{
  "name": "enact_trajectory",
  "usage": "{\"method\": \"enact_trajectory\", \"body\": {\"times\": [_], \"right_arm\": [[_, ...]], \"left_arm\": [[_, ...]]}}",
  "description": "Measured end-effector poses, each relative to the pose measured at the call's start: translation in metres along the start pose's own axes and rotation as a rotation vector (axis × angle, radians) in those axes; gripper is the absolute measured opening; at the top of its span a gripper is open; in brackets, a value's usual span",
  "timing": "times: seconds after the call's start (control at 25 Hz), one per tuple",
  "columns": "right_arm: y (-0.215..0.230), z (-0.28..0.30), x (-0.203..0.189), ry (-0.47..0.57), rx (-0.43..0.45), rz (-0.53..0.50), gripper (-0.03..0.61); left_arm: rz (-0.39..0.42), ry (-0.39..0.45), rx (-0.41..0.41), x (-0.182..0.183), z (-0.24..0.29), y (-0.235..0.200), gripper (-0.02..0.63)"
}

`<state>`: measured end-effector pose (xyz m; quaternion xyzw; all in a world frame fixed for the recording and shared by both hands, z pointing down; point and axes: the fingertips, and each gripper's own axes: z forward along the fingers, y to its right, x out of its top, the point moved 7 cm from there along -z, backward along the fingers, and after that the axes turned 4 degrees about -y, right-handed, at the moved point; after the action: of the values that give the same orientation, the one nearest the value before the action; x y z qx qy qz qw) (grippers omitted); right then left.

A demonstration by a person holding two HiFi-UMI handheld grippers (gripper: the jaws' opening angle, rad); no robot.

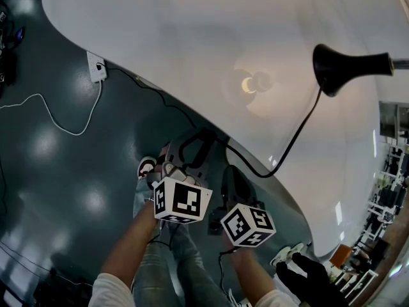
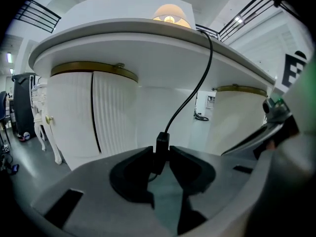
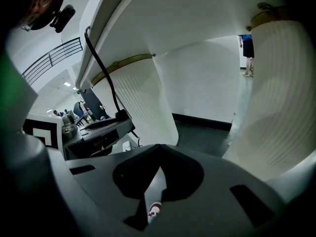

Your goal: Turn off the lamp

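Observation:
The lamp's shade (image 2: 170, 15) glows lit on top of the white table (image 2: 123, 28). In the head view its black base (image 1: 332, 66) stands at the right, with a warm glow (image 1: 252, 83) beside it on the tabletop. A black cord (image 1: 291, 139) runs from the base over the table's edge and down to my left gripper (image 1: 195, 147). In the left gripper view, my left gripper (image 2: 160, 157) is shut on the cord's black inline switch (image 2: 161, 149), a pad pressing each side. My right gripper (image 3: 160, 147) hangs beside it below the table edge, shut on nothing.
A white socket block (image 1: 96, 66) with a white cable (image 1: 57, 123) lies on the dark floor. White fluted table pedestals (image 2: 94, 112) stand ahead. A person's legs (image 3: 247, 48) show far off. Dark shoes (image 1: 313, 277) lie at the lower right.

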<state>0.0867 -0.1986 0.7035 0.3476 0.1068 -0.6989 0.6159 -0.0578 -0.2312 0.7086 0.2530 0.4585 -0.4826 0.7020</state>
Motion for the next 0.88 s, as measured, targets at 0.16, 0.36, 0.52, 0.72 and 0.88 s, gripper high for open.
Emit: {"method": "enact_trajectory", "body": {"times": [0.16, 0.36, 0.52, 0.72, 0.88], "right_arm": [[-0.0021, 0.0017, 0.0004, -0.002, 0.001, -0.003, -0.002], [-0.0041, 0.0031, 0.0001, -0.007, 0.002, -0.002, -0.002], [-0.0045, 0.0035, -0.0006, -0.01, 0.003, -0.002, -0.002], [-0.0043, 0.0032, -0.0016, -0.015, 0.0, -0.003, -0.002], [-0.0038, 0.0035, -0.0027, -0.018, -0.002, -0.002, -0.002]], "left_arm": [[-0.001, 0.005, -0.001, 0.0009, -0.0005, -0.0012, 0.1], [0.001, 0.002, -0.014, 0.001, -0.0005, -0.0011, 0.095], [-0.005, 0.005, -0.017, 0.0013, -0.0007, -0.0016, 0.094], [-0.02, 0.012, -0.019, 0.0012, -0.0017, -0.003, 0.092], [-0.03, 0.015, -0.023, 0.0008, -0.0019, -0.0039, 0.091]]}}
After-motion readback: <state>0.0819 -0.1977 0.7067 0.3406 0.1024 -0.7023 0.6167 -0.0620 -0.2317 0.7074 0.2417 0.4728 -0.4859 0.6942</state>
